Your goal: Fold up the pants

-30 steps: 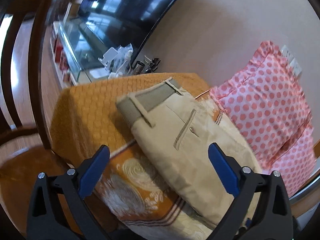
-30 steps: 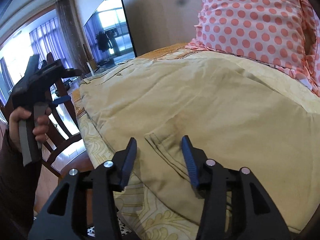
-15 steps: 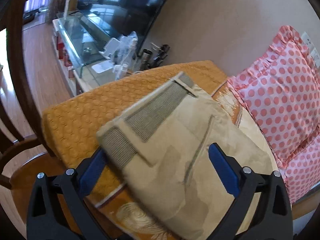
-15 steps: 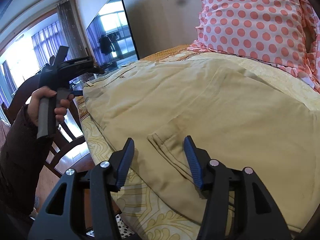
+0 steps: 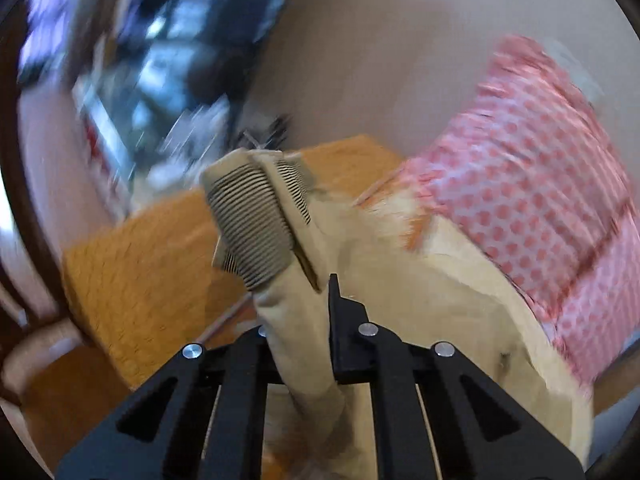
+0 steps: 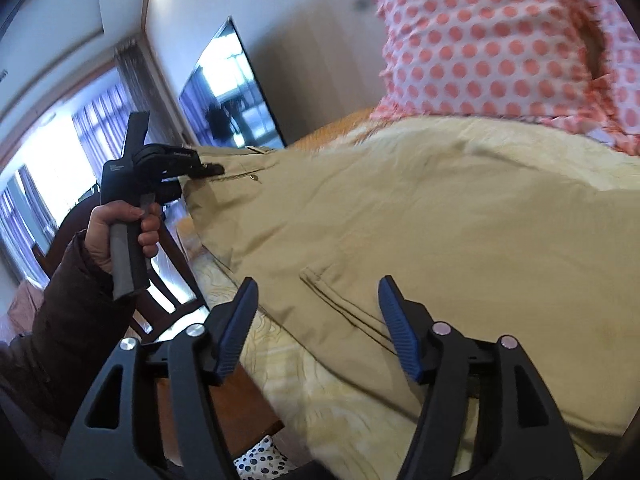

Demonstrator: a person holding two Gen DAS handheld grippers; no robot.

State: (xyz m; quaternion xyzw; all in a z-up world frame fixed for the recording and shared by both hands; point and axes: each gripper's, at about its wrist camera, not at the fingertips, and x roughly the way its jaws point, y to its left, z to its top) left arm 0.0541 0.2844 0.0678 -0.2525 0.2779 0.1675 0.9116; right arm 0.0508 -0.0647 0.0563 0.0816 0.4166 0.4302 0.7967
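Since the earlier frame the left tongs (image 5: 306,312) have gone from spread wide above the pants (image 6: 420,216) to pressed together on the cloth, pinching a fold of the khaki fabric just below the ribbed elastic waistband (image 5: 256,224), which now stands bunched up in front of the left wrist camera. From the right wrist view the left tongs (image 6: 208,170) bite the far left edge of the pants near a small button (image 6: 253,178), with the person's left hand (image 6: 120,228) wrapped round the grip. The right tongs (image 6: 316,320) are spread, with nothing between the blue pads (image 6: 236,324), hovering at the near edge of the pants over a stitched pocket seam (image 6: 336,300). The pants lie flat across a pale yellow patterned bedspread (image 6: 320,400), reaching from the near edge toward the far left. A pink polka-dot pillow (image 6: 500,40) leans at the far right, touching the bedspread. An orange cover (image 5: 152,272) lies on the left, and a dark television (image 6: 228,88) hangs on the far wall.
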